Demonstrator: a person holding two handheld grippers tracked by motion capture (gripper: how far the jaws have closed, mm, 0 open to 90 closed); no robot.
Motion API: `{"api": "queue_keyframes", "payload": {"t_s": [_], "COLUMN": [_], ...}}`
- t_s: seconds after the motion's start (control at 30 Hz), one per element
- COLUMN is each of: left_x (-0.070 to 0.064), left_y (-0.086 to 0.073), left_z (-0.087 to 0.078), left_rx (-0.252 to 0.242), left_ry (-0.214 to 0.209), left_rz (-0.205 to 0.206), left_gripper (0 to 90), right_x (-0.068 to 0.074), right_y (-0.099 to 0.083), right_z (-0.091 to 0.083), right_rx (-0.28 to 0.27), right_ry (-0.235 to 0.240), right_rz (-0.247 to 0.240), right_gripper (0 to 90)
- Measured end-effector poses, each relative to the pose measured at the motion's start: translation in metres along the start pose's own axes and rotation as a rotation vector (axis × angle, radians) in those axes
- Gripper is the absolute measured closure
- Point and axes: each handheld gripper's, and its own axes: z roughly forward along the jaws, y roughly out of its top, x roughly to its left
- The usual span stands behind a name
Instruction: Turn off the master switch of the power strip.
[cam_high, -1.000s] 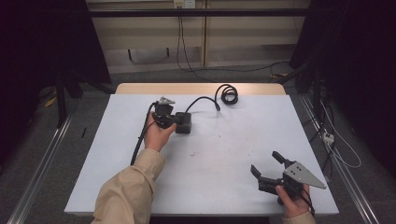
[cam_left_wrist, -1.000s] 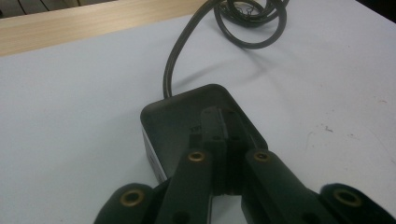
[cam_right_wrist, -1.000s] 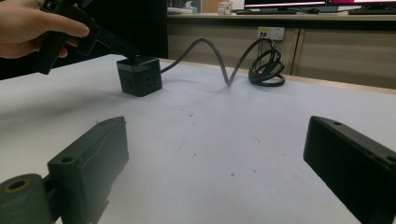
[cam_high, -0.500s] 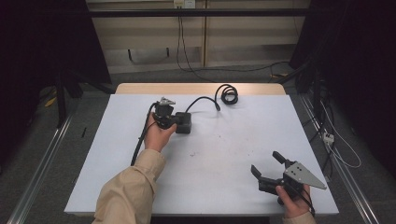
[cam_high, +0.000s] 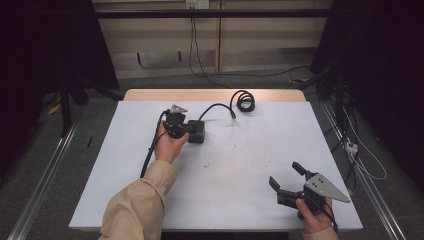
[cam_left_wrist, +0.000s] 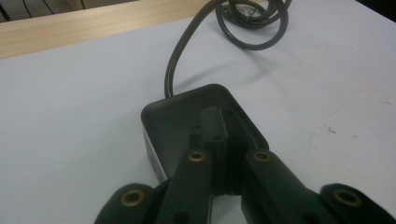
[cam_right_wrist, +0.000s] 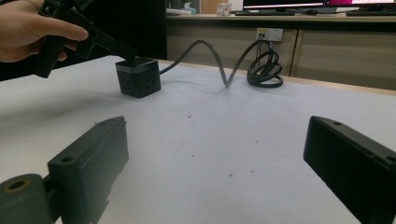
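Nearest to me, at the near right corner of the white table (cam_high: 240, 170), my right gripper (cam_high: 289, 179) sits in my right hand (cam_high: 314, 220). Its 2 jaws stand wide apart with nothing between them. In the right gripper view I see bare tabletop through the gap, with a few small dark specks on it.

Farther in and to the left, my left hand (cam_high: 169, 146) holds the left gripper (cam_high: 189, 131) out over the table, a tan sleeve (cam_high: 140, 205) trailing back toward the near edge. In the left gripper view its 2 jaws are drawn together, pads touching, and they hold nothing. Their tips lie over the top face of the black power cube (cam_left_wrist: 187, 116). I cannot tell whether they press on it or hang just above. In the right gripper view the tips meet the cube's upper near edge.

The power cube (cam_high: 196, 132) stands on the table left of the middle, toward the far side, well apart from my right gripper. Its side faces carry socket holes, seen in the right gripper view.

From the cube's far side a black cord (cam_high: 216, 107) arcs up and right. It ends in a loose coil (cam_high: 243, 101) resting near the far edge, by the strip of bare wood (cam_high: 150, 94).
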Motion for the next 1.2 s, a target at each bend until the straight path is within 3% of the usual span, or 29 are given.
{"api": "queue_keyframes", "payload": {"t_s": [0.17,0.3,0.43,0.5,0.57,0.87,1.2], "left_x": [-0.0003,0.0006,0.0001,0.0016,0.0022,-0.0014,0.0000], "left_y": [-0.0005,-0.0018,-0.0009,-0.0009,0.0000,0.0024,0.0031], "left_z": [-0.0004,-0.0001,-0.0006,-0.0008,-0.0017,-0.0007,-0.0020], "left_rx": [0.001,-0.015,0.000,0.002,-0.028,-0.004,-0.026], "left_ry": [0.003,-0.002,0.002,-0.004,-0.015,-0.010,-0.013], "left_rz": [0.003,-0.026,-0.009,-0.024,-0.064,-0.026,-0.056], "left_gripper": [90.0,90.0,90.0,90.0,90.0,90.0,90.0], "right_x": [-0.0004,-0.0009,-0.0009,-0.0010,-0.0011,-0.0020,-0.0023], "right_y": [-0.0003,-0.0005,-0.0003,-0.0004,-0.0005,-0.0005,0.0000], "right_z": [0.0005,0.0007,0.0008,0.0009,0.0013,0.0012,0.0006], "right_rx": [0.001,0.001,0.000,0.000,0.001,0.002,-0.001], "right_ry": [0.002,-0.001,0.001,0.000,0.000,0.000,0.000], "right_rz": [-0.001,-0.001,-0.001,0.000,-0.002,-0.004,0.001], "right_gripper": [6.1,6.1,6.1,6.1,6.1,6.2,6.2]}}
